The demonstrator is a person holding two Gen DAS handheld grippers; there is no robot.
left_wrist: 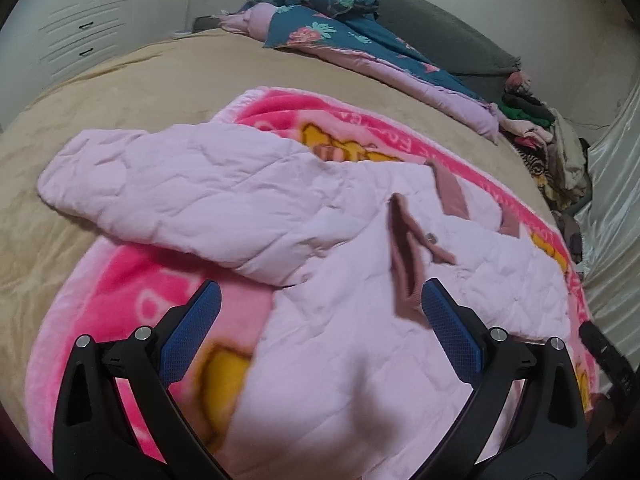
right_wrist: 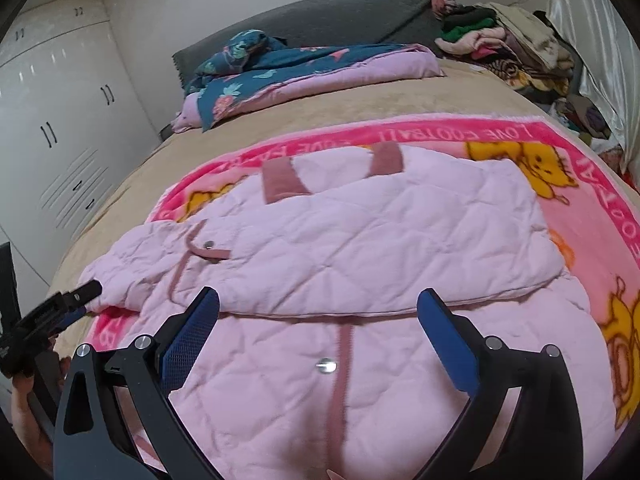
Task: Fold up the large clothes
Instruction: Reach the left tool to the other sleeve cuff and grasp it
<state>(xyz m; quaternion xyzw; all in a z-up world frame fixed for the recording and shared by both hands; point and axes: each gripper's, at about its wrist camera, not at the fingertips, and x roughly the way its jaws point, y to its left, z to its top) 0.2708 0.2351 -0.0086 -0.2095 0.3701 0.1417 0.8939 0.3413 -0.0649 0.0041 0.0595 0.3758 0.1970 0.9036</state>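
A pale pink quilted jacket [left_wrist: 280, 200] with dusty-pink trim lies on a pink cartoon blanket [left_wrist: 120, 280] on the bed. Both sleeves are folded across its body; the cuffs [right_wrist: 280, 178] point to the far side. My left gripper [left_wrist: 320, 300] is open and empty, just above the jacket's left side. My right gripper [right_wrist: 318, 304] is open and empty above the front placket and its snap button [right_wrist: 326, 366], near the folded sleeve's edge. The left gripper also shows at the left edge of the right wrist view [right_wrist: 60, 312].
The beige bed sheet [left_wrist: 140, 72] surrounds the blanket. A folded teal floral and lilac quilt [right_wrist: 300, 68] lies at the headboard. A pile of clothes [right_wrist: 512, 44] sits at the far right corner. White wardrobes [right_wrist: 52, 120] stand on the left.
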